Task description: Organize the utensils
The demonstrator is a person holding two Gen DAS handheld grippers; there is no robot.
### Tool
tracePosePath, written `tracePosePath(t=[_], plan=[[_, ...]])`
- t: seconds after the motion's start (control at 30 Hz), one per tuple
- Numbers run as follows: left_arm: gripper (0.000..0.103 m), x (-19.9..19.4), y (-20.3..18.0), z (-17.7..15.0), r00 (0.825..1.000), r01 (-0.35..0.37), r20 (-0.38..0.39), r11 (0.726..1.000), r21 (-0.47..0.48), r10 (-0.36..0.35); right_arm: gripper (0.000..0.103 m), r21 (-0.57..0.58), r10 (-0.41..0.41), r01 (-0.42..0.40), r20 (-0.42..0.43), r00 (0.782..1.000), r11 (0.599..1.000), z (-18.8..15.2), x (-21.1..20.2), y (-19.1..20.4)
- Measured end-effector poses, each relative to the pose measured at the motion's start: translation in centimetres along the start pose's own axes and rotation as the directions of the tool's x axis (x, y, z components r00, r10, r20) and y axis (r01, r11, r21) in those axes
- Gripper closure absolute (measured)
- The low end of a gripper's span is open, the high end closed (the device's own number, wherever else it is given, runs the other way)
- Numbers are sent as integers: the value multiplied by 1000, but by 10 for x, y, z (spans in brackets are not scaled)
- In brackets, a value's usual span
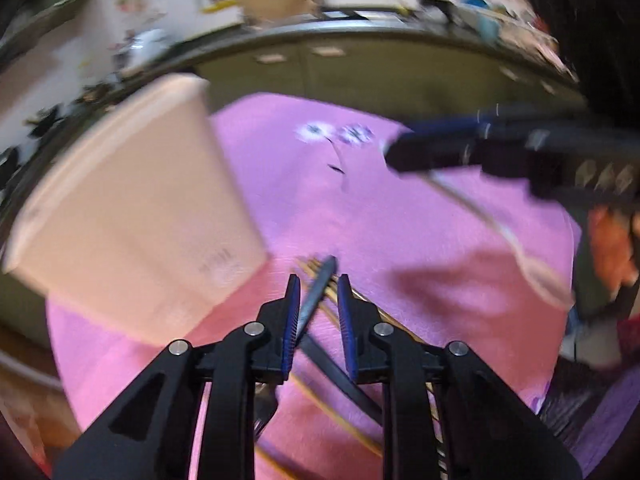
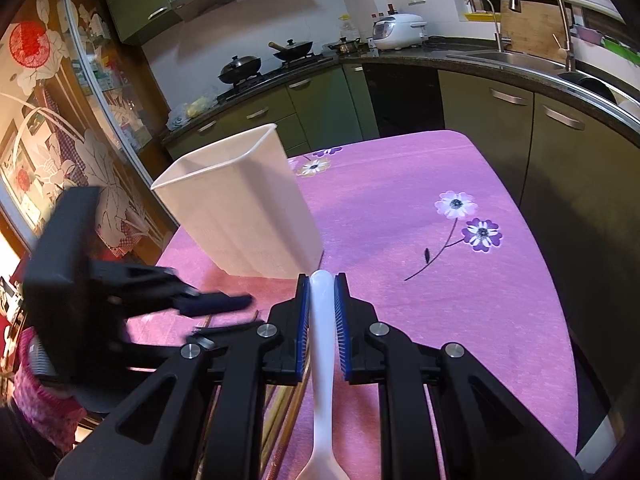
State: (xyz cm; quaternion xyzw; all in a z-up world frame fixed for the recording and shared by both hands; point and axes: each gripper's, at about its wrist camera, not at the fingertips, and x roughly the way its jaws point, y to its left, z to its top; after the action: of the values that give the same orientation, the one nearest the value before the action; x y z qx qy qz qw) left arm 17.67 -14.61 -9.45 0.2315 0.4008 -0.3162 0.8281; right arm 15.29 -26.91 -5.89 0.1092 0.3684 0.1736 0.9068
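A pink cloth covers the bench (image 2: pixel 460 320). Near the white container (image 2: pixel 248 208), the right tool (image 2: pixel 322 280) pinches a white spoon (image 2: pixel 322 340); the left tool (image 1: pixel 316 284) is slightly spread around a dark utensil (image 1: pixel 316 300). The spoon should probably be lifted above the container's rim, then dropped in.

Left wrist view smeared by motion blur: white container (image 1: pixel 132 216), counter clutter unreadable. Dark utensil (image 1: pixel 316 300) between left gripper (image 1: pixel 318 292) pads, type undeterminable. White spoon (image 2: pixel 322 360) bowl cut off at right wrist frame's bottom edge. Chopsticks (image 2: pixel 280 412) mostly hidden under right gripper (image 2: pixel 322 284).
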Motion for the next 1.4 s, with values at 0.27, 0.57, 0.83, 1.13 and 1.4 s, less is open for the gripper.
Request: tracePosePath(t=[0.27,0.57,0.83,1.13,1.4], plan=[[84,40,-2,7,998,42,-56,996,77,-38,90,19,-13,13,-8,1000,1000,-1,1,-10],[84,57,-4,10,994,78,-78,992,97,-71,90,20,-24,24,-8,1000,1000,-1,0,-9],[103,55,-7,11,994,87,-78,989,117,-79,90,26,-35,35,2,999,999,0,-5,-11],[103,37,0,9,995,82,-60,995,60,-79,90,13,-35,35,11,999,999,0,-10,-4],[78,47,-1,3,994,16,-107,1000,26,-13,90,13,-27,27,5,1000,1000,-2,-8,-4]])
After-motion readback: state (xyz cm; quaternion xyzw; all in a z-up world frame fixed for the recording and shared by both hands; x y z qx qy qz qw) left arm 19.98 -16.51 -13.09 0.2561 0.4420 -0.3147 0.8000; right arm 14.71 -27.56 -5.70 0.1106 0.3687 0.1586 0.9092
